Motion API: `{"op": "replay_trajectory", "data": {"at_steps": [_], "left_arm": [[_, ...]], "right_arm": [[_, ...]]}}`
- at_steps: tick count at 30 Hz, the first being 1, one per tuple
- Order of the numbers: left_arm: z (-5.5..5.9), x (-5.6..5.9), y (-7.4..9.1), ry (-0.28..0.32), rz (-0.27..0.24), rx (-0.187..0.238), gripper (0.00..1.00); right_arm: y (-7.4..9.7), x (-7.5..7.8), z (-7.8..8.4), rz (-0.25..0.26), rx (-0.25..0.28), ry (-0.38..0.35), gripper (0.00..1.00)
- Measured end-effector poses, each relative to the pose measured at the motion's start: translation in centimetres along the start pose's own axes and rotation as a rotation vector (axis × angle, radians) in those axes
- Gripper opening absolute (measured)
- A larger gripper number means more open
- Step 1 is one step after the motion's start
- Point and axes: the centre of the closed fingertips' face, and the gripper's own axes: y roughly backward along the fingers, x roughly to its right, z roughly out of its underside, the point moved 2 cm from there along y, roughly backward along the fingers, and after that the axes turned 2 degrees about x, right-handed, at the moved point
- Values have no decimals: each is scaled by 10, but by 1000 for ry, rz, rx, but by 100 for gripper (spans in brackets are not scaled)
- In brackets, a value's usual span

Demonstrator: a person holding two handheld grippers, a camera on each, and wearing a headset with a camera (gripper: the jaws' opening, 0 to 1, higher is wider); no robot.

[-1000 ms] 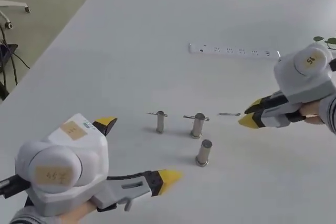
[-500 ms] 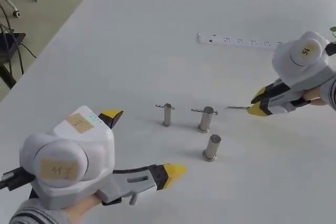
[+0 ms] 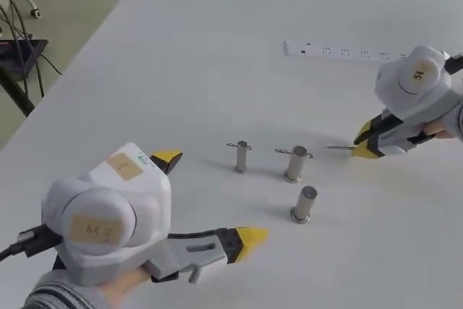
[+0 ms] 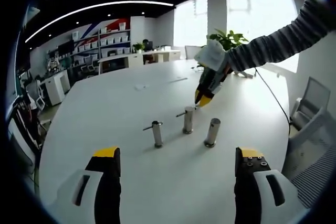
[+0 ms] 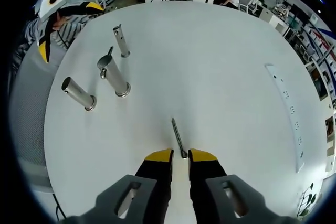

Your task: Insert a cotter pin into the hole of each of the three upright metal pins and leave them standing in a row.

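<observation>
Three upright metal pins stand on the white table. The left pin (image 3: 241, 157) and the middle pin (image 3: 295, 163) each carry a cotter pin through the top. The nearer third pin (image 3: 304, 204) is bare. A loose cotter pin (image 3: 340, 148) lies low at the table just right of the middle pin, and my right gripper (image 3: 364, 149) is shut on its end. In the right gripper view the cotter pin (image 5: 177, 134) sticks out ahead of the right gripper (image 5: 180, 157). My left gripper (image 3: 210, 197) is open at the near left, short of the pins, holding nothing.
A white power strip (image 3: 347, 53) lies on the far right of the table. The table's left edge (image 3: 87, 56) drops to the floor, where cables and a chair base sit. A potted plant (image 4: 228, 39) stands behind the right arm.
My right gripper has come in toward the loose cotter pin beside the middle pin and shut on its end. The left gripper stays open; the head camera has shifted.
</observation>
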Motion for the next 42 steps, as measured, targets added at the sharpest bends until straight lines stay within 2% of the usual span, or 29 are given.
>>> {"op": "replay_trajectory", "data": {"at_steps": [6, 15, 18, 23, 28, 34, 42], "left_arm": [[-1, -2, 0, 13, 3, 5, 89], [-1, -2, 1, 11, 4, 4, 89], [-2, -1, 1, 7, 16, 7, 85], [-3, 1, 3, 3, 25, 5, 81], [-8, 3, 2, -2, 40, 9, 80], [-17, 3, -2, -21, 55, 8, 78], [-26, 10, -5, 11, 85, 18, 70]], "right_arm": [[-1, 0, 1, -35, -44, 26, 1], [-1, -5, 0, -36, -80, 81, 0], [0, -4, 0, -31, -81, 92, 0], [12, -1, -6, 14, -47, 90, 0], [26, -6, -15, 64, -4, 89, 0], [41, -18, -29, 94, 50, 114, 0], [59, -38, -54, 109, 128, 187, 0]]}}
